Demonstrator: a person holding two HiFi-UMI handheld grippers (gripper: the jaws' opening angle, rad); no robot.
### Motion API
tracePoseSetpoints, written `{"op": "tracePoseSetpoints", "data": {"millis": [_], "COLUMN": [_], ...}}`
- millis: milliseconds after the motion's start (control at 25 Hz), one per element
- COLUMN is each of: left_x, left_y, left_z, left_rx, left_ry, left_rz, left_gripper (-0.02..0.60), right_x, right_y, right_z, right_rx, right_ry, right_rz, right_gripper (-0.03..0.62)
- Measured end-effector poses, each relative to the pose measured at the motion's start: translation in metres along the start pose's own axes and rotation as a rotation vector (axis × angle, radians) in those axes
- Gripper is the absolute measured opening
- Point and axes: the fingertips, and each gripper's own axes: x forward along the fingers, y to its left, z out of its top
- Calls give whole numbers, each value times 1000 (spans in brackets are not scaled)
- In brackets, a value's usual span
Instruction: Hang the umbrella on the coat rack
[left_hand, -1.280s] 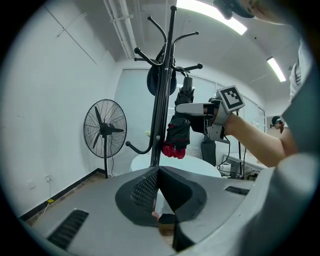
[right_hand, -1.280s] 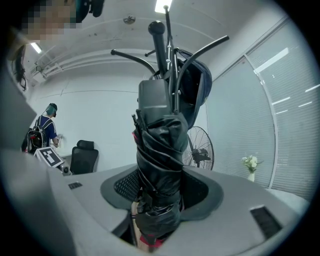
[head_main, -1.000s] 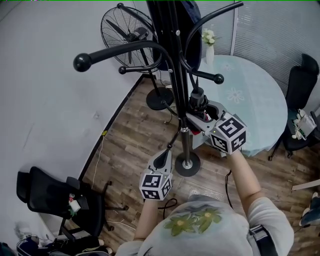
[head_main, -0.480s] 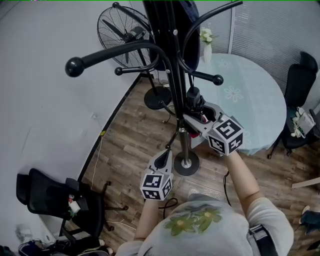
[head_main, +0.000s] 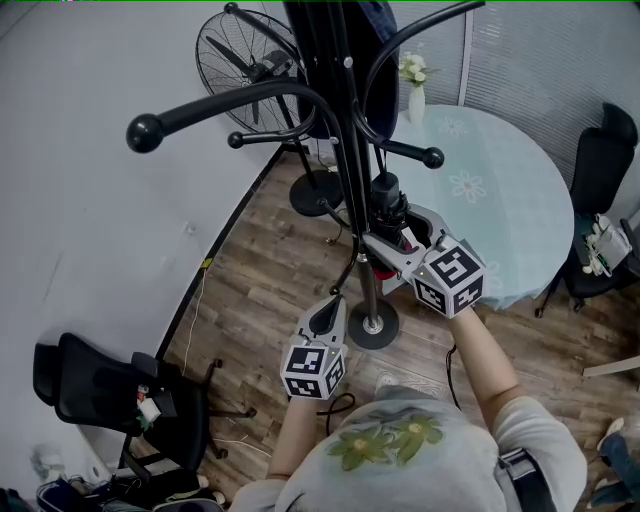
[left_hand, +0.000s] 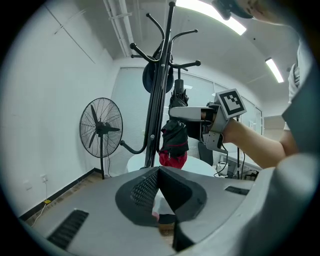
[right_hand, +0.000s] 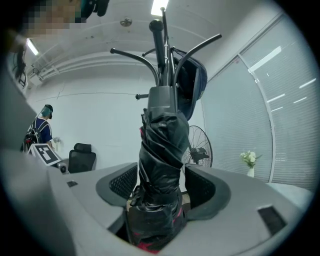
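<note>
The folded black umbrella (head_main: 388, 200), with red showing at its lower end (left_hand: 173, 138), hangs upright against the black coat rack (head_main: 347, 150) pole. My right gripper (head_main: 398, 232) reaches level around it. Its jaws have just been opening and the umbrella (right_hand: 159, 165) stands between the pads with thin gaps on both sides. The rack's curved arms (right_hand: 192, 47) rise above it. My left gripper (head_main: 325, 318) is lower and nearer me, short of the rack's base, shut with nothing in it (left_hand: 159, 172).
A standing fan (head_main: 250, 58) is behind the rack by the white wall. A round table with a pale blue cloth (head_main: 505, 185) and a vase of flowers (head_main: 417, 88) stands at right. Black office chairs sit at lower left (head_main: 105, 390) and far right (head_main: 602, 160).
The right gripper's jaws have spread wider around the umbrella. Both hands stay about where they were; the head view has shifted slightly.
</note>
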Motion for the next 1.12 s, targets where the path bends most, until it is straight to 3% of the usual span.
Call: {"op": "tracePoseSetpoints", "data": {"millis": [120,480,560,800,1120], "left_x": [-1,-2,-2,0,-5], "left_y": [-3,-26,-32,-54,-80], "left_z": [4,29,37,52,57], "left_rx": [5,53,63,80,87], "left_ry": [-6,-48,-61,-90,-92], "left_rz": [-3,-37,-46,-82,-106], "left_gripper": [3,3,3,3,3], "right_x": [-7,-38,-45,-70,-93], "right_y": [3,14,17,23,28], "right_z": [1,-2,-2,2,-11], "right_rx": [10,74,64,56,44], "right_ry": [-18,-71,-75,-128,-109], "right_rz": [-14,-38,-39,-60,-116], "right_gripper": [328,319,278,21,0]}}
